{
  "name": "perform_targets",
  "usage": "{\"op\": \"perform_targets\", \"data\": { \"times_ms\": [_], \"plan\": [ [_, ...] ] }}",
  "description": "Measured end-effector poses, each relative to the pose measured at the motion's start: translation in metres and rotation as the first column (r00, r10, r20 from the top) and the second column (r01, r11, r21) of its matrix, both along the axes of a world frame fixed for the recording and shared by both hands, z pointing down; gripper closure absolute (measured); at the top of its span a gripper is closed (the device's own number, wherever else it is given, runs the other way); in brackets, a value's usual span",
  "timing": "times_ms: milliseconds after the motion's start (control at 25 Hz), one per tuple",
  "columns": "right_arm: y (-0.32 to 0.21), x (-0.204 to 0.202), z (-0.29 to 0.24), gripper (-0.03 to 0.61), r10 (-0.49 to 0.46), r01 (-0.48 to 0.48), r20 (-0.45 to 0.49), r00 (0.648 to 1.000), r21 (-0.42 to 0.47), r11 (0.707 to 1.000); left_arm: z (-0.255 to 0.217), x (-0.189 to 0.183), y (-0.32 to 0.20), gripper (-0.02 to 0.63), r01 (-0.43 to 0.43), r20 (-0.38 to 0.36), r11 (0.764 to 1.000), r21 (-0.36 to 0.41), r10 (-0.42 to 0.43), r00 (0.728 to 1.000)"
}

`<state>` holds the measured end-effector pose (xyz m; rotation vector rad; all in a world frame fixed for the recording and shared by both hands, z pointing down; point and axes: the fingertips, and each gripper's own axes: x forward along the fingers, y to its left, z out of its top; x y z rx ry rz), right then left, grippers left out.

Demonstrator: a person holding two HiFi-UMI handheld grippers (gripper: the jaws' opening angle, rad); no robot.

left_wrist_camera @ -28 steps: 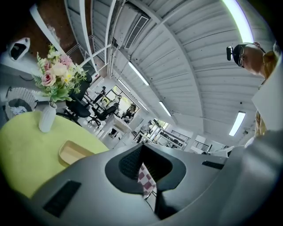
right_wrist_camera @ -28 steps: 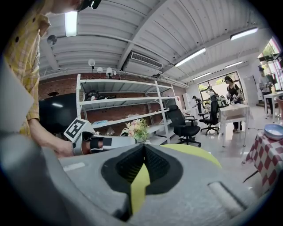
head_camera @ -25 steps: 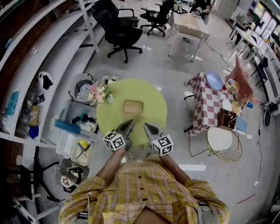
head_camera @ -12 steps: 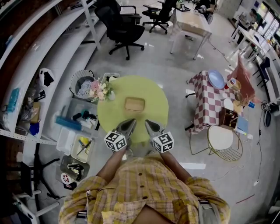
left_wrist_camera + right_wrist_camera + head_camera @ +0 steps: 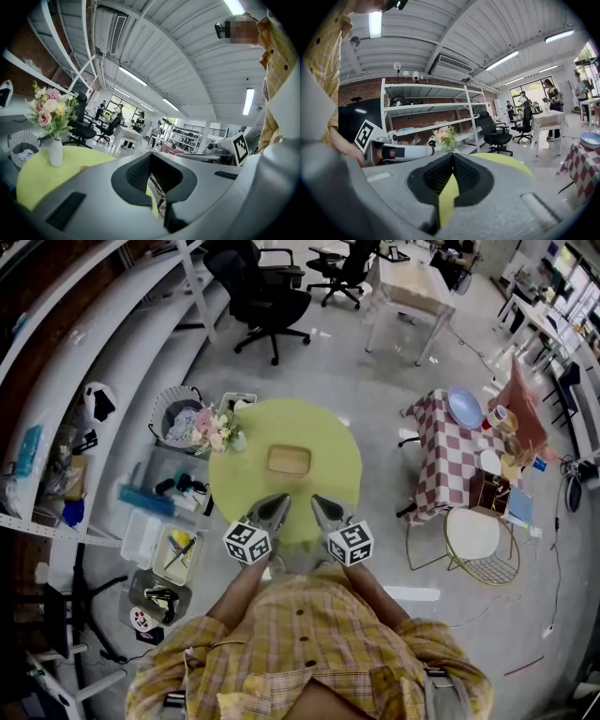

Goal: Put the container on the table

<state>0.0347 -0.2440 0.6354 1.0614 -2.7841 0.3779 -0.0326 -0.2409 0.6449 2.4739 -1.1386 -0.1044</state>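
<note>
Both grippers are held low, just past the near edge of the round green table (image 5: 246, 486). The left gripper (image 5: 278, 504) has its jaws pressed together at the tips with nothing between them. The right gripper (image 5: 318, 504) is closed and empty too.

The gray floor (image 5: 375, 399) is wide open on the far side of the table. Long white shelves (image 5: 103, 343) run down the left side. A checked table (image 5: 441, 465) stands near the table's right edge, with a strip of floor between them. Boxes (image 5: 159, 531) crowd the floor by the left edge.

The container (image 5: 289, 461) is a small tan tray. It sits flat near the middle of the table, apart from both grippers, with bare green all around it. A vase of flowers (image 5: 217, 432) stands at the far left rim.

In each gripper view the gripper's own gray body covers most of the tabletop, so the container is hard to make out there.
</note>
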Motion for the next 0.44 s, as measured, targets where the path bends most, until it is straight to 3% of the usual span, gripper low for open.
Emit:
{"op": "perform_targets", "data": {
  "times_ms": [440],
  "plan": [
    [0.0051, 0.0, -0.0008, 0.581, -0.001, 0.001, 0.008, 1.0, -0.005, 1.0, 0.007, -0.0034, 0.0073, 0.607, 0.02, 0.019, 1.0, -0.02, -0.02, 1.0]
  ]
}}
